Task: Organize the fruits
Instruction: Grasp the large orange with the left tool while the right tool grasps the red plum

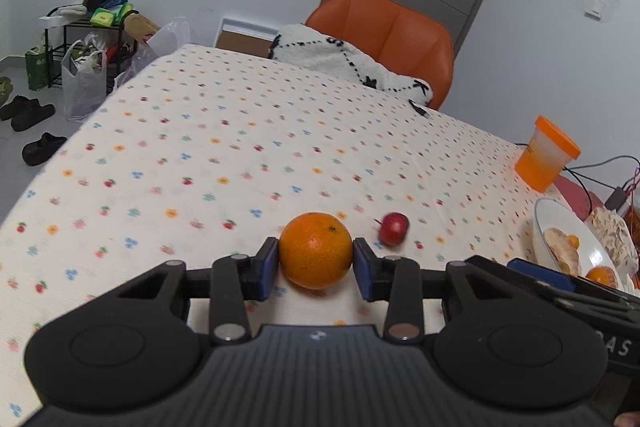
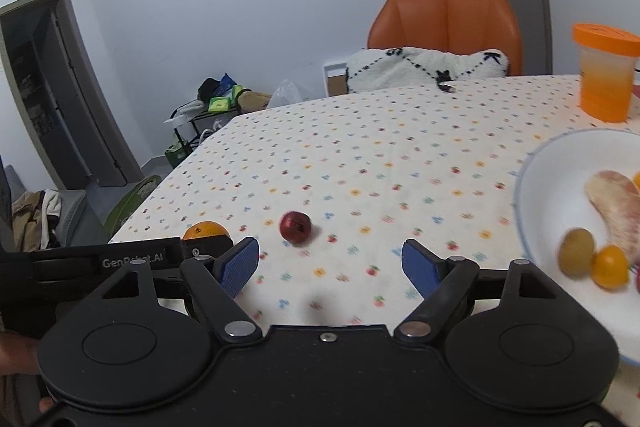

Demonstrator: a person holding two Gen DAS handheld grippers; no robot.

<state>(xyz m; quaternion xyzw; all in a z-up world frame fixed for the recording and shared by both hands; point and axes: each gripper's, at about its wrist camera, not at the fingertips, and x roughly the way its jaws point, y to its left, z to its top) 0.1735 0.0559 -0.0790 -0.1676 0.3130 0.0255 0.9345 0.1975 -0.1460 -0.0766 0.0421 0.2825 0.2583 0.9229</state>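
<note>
The white ceramic bowl (image 2: 532,187) right of the empty, spread right tongs (image 2: 330,261) already holds several fruits, while the left tongs (image 1: 315,259) pinch the round orange (image 1: 315,250) and a small red fruit (image 2: 295,225) waits just ahead.

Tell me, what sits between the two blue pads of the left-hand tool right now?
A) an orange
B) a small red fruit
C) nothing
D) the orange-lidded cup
A: the left gripper has its blue pads against both sides of the orange; the small red fruit lies apart on the tablecloth.

Wide bare table (image 1: 208,131) lies ahead and left. To the right stand the small red fruit (image 1: 393,229), the white bowl (image 1: 538,227) and the orange-lidded jar (image 1: 546,155).
</note>
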